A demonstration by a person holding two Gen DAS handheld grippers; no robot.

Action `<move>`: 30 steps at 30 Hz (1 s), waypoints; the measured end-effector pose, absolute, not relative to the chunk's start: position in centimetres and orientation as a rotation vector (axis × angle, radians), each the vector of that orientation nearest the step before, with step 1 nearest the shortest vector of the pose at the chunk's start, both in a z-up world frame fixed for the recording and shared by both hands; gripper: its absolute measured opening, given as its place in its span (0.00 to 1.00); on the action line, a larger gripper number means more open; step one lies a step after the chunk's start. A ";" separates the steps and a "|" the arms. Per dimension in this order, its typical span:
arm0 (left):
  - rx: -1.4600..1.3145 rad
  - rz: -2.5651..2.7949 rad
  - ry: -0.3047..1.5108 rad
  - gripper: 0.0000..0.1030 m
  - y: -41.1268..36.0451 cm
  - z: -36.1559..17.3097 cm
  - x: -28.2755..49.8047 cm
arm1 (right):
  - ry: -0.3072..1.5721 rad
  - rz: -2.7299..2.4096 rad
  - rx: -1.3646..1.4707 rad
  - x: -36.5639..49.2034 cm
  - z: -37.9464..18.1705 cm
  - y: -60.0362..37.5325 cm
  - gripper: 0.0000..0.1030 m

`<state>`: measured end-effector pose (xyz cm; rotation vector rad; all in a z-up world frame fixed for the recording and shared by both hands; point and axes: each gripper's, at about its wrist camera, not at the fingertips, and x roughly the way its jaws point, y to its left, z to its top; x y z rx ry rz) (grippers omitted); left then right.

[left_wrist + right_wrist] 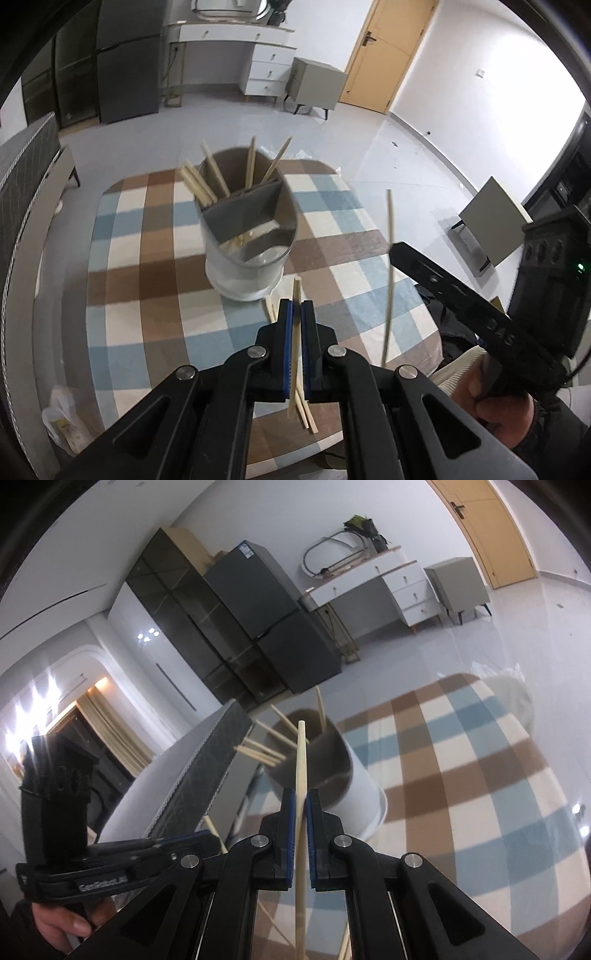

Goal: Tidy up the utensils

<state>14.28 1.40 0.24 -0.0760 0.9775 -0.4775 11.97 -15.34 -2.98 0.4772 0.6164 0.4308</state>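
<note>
Both grippers are loaded, each with one chopstick, above a round table [122, 280] under a checked cloth. The left gripper [296, 308] has its blue pads closed tight on a pale chopstick [296, 291] that runs lengthwise between them, its tip poking out ahead and its tail hanging below the jaws. The right gripper [300, 797] is likewise pinched on its own chopstick [301, 760], which stands nearly upright through the narrow gap; in the left view the same stick shows as a thin, motion-blurred line rising from the far black finger. The utensil holder [245, 273], a white-bodied cylinder with grey dividers, stands near the table's middle, just beyond the left gripper's tips. Progress: its rear compartments already hold several chopsticks [207, 181] leaning out over the rim, and some pale sticks seem to lie in the bottom of the front compartment (hard to confirm through the glare). Still to go, by my reading: the two held sticks, plus at least a few loose chopsticks [306, 413] lying on the cloth under the left gripper and beside the holder's base. I would call it past halfway, not finished. Poorly seen: the near edge of the table is masked by the gripper bodies, so more sticks could lie there; the holder is blurred and half cut by the held stick in the right view; only a thumb and part of each hand show.
</note>
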 end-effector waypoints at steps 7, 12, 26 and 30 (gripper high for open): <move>-0.130 -0.500 0.924 0.00 2.4 4.4 15.8 | 0.540 0.420 0.455 14.7 0.7 -15.4 0.05; -0.154 -0.506 0.864 0.00 3.3 8.6 18.3 | 0.437 0.411 0.413 17.6 4.8 -14.4 0.05; -0.141 -0.475 0.745 0.00 5.0 13.1 28.2 | 0.281 0.334 0.359 28.8 6.8 -10.7 0.05; -0.131 -0.463 0.750 0.00 5.0 11.1 29.9 | 0.270 0.314 0.347 29.9 4.5 -9.7 0.05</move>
